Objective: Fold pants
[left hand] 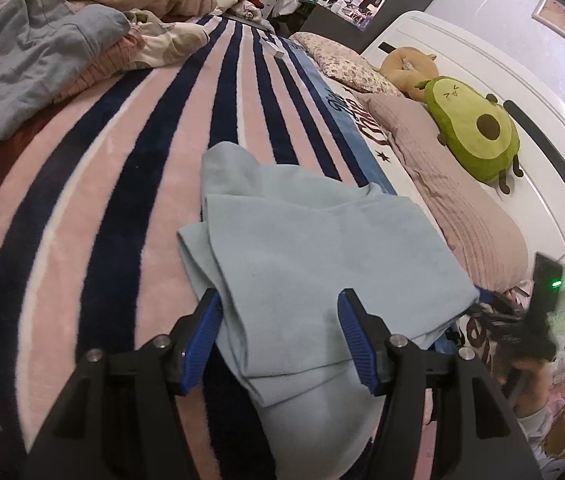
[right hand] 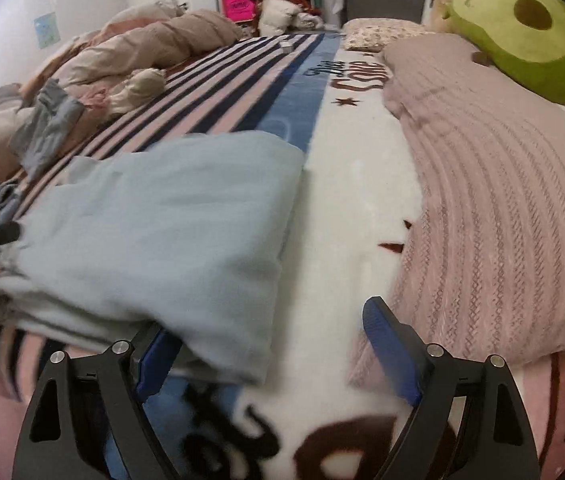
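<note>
The left gripper has its ribbed blue pads spread wide to either side of the folded pants, pinching nothing. The pants are soft, pale blue fabric in a layered, roughly rectangular stack on a fuzzy blanket striped pink, navy and white. The right gripper is equally wide open and holds nothing, its left pad tucked under the stack's near edge. Beside them lies a ribbed pink pillow, then a plush avocado toy.

Soft, even indoor light, with heavy fisheye bending and dark corners.
The right wrist view smears with motion blur; the left wrist view stays sharper.
</note>
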Available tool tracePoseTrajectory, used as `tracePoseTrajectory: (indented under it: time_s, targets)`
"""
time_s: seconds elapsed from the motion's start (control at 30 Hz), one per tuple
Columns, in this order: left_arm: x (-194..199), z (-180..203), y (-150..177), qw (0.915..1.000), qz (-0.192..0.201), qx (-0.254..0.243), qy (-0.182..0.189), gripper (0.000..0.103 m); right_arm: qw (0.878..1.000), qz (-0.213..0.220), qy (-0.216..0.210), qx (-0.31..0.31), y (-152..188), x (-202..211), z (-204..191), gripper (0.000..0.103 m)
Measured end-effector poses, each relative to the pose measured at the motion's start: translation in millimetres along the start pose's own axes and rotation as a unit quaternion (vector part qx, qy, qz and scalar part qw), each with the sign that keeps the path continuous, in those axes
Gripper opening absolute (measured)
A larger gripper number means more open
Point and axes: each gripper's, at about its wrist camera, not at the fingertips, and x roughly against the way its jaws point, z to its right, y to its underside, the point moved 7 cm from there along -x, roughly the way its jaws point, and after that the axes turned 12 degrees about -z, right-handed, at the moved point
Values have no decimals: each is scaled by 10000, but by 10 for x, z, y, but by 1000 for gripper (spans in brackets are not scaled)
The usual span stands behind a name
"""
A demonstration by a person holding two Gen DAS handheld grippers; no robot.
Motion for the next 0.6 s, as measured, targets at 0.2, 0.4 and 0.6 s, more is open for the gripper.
tracePoseTrajectory:
  time_s: [0.2,0.4,0.6]
  targets:
    - [67,-56,-111,9998,151,23,149,56,9964,532,-497,433,-533,541,-343,85]
    - [150,-79,-262,9994,319,-103,66,56,9960,33,155,880,-1196,-133,-590,84]
    - [165,-66,-307,9988,384,-283,84,58,9919,-468,258,1153,-1454,-793,-817,76]
